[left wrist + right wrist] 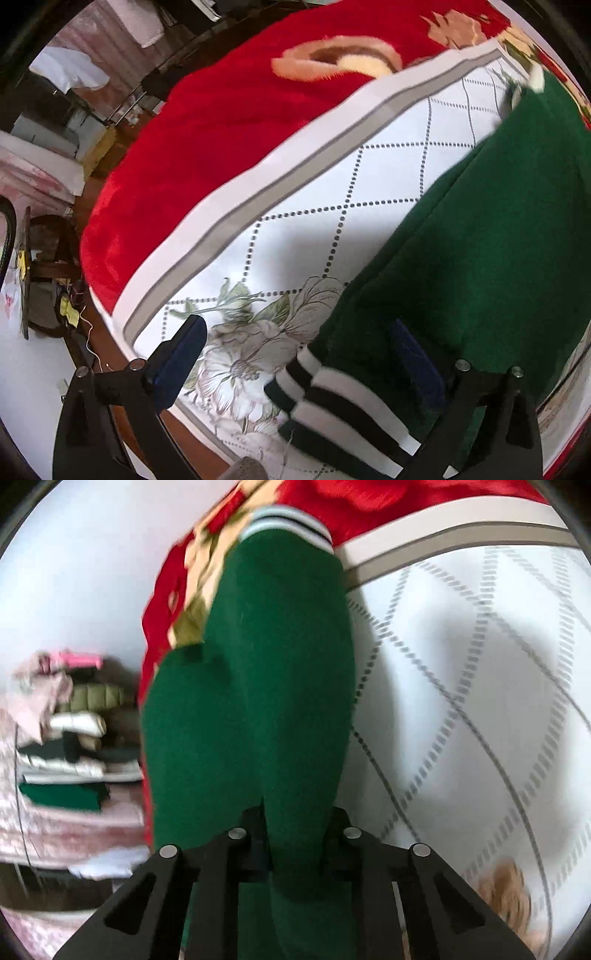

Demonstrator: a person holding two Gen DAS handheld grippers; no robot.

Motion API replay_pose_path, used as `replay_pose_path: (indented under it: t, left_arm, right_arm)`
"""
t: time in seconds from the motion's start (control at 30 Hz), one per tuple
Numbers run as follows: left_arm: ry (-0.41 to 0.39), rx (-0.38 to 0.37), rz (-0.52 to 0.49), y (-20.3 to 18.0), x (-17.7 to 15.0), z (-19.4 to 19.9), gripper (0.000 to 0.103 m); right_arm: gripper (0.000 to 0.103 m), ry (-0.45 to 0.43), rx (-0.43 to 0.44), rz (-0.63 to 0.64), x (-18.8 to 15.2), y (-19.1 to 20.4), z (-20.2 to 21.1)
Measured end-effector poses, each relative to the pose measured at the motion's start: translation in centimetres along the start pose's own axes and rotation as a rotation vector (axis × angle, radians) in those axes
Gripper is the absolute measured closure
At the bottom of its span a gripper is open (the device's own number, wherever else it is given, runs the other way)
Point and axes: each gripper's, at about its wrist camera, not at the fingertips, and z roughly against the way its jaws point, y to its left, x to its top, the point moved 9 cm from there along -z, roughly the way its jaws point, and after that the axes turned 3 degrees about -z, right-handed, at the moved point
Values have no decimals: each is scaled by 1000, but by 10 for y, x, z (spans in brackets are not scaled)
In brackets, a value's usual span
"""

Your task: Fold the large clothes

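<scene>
Left wrist view: left gripper (pixel 299 369) hangs w/ jaws spread wide, nothing pinched, straddling the striped cuff (pixel 343 402) of the green knit sweater (pixel 480 258); one blue pad sits over the floral print, the other over green fabric, neither pressing that I can see. Sweater lies on the white quilted mattress (pixel 332 192), along the side away from the red plush blanket (pixel 221 122), cuff end near the mattress corner. Right wrist view: right gripper (pixel 295 845) is clamped tight on a bunch of that green knit, fabric running up btwn the fingers twd the far striped hem (pixel 288 522). Pile of folded clothes (pixel 70 746) sits off beyond the mattress edge. Risk, imo: right grip looks like a thick bunch, so it may carry extra layers and skew the fold. Left jaws could close on cuff only, or snag the mattress cover, and the sleeve would drag crooked.
</scene>
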Motion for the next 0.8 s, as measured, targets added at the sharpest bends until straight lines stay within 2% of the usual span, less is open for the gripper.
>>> replay_pose_path:
  t: [0.1, 0.17, 0.3, 0.37, 0.43, 0.5, 0.53, 0.6, 0.67, 0.73, 0.8]
  left_arm:
    - [-29, 14, 4, 4, 3, 17, 0]
    - [-45, 20, -6, 2, 1, 26, 0]
    - [-67, 21, -72, -17, -1, 37, 0]
    - [-75, 28, -131, -30, -2, 35, 0]
    - [-89, 30, -198, -50, -5, 36, 0]
    - [-99, 9, -256, -76, -8, 43, 0]
    - [-105, -14, -282, -90, -7, 45, 0]
    - [-140, -22, -331, -114, 1, 47, 0]
    - [-179, 27, -367, -132, 20, 35, 0]
    - [-194, 84, -375, -138, 44, 11, 0]
    - [-158, 70, -359, -145, 60, -12, 0]
  right_arm:
    - [86, -66, -29, -101, -18, -27, 46]
    - [86, -114, -74, -184, -34, -72, 96]
    - [86, -185, -238, -325, -118, -159, 207]
    - [83, -158, -342, -342, -161, -196, 240]
    - [76, -86, -422, -421, -206, -231, 254]
    - [55, 30, -487, -518, -245, -264, 254]
    - [52, 68, -474, -547, -257, -271, 255]
    - [52, 86, -447, -568, -266, -275, 264]
    - [51, 66, -456, -558, -268, -272, 283]
    - [42, 56, -430, -568, -271, -266, 298]
    - [40, 36, -430, -565, -270, -260, 313]
